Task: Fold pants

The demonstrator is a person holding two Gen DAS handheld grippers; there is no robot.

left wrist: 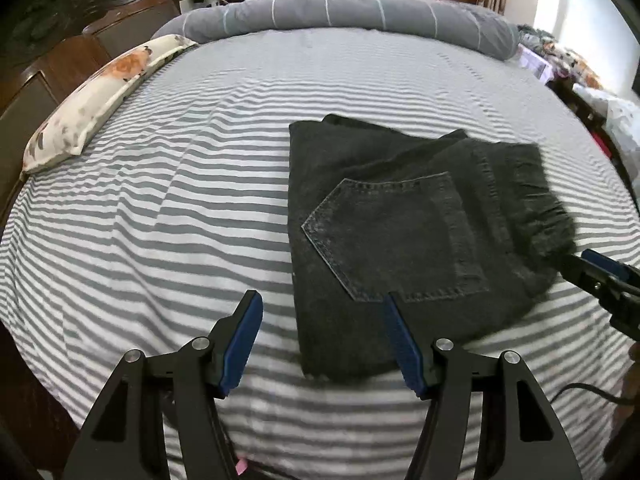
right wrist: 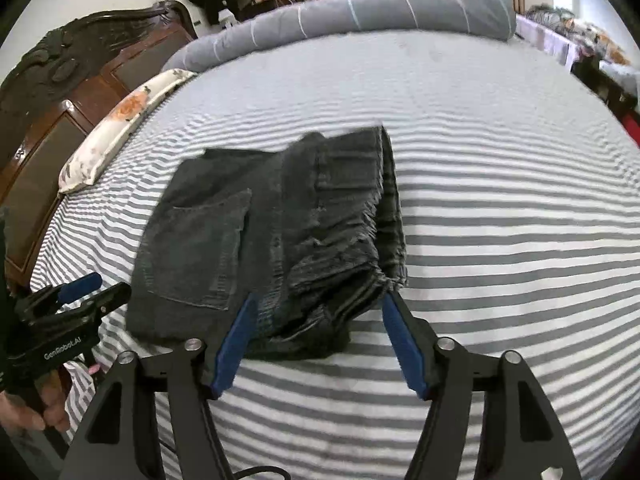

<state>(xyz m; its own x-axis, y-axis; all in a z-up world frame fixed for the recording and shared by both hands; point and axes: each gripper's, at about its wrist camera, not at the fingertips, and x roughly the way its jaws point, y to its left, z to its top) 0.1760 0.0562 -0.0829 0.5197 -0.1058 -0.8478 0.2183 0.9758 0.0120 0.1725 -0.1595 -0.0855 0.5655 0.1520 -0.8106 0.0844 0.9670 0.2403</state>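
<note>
Dark denim pants (left wrist: 392, 236) lie folded in a thick stack on the striped bed (left wrist: 160, 220), toward its near edge. Left gripper (left wrist: 322, 344) and right gripper (right wrist: 316, 340): jaws wide, empty. Likely heavy, floppy, grippy; pinch the bunched waistband corner.

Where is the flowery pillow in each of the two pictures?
Left wrist view: the flowery pillow lies at the upper left, along the wooden headboard.
Right wrist view: the flowery pillow is also at the left, smaller, beside the same headboard.
Shared landmark: the folded black pants on the striped sheet.
</note>
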